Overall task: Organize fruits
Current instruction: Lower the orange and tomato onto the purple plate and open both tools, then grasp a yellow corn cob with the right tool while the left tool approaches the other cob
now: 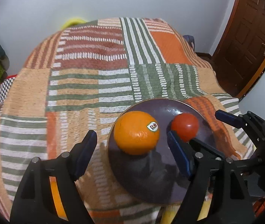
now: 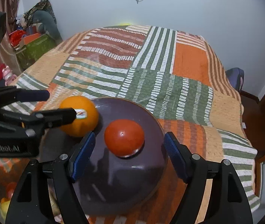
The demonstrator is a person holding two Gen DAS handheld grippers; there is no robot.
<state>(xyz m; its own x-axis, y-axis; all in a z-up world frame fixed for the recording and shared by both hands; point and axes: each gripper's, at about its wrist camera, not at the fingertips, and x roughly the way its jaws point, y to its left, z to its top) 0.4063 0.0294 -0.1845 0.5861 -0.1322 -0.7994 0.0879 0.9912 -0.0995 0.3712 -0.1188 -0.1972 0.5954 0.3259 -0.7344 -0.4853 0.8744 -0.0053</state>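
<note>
On the dark plate (image 2: 151, 177) sit orange (image 1: 136, 132) and tomato (image 2: 124, 137), both hand-held grippers released.

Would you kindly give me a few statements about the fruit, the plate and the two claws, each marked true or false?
1. The orange and the tomato both sit on the dark plate. True.
2. The right claw is clamped on the tomato. False: its pads stand apart, clear of the tomato.
3. The orange carries a sticker. True.
4. The plate rests on a bare wooden table. False: it rests on a striped blanket.
5. The left claw holds the orange. False: it is open, and the orange lies free.
</note>
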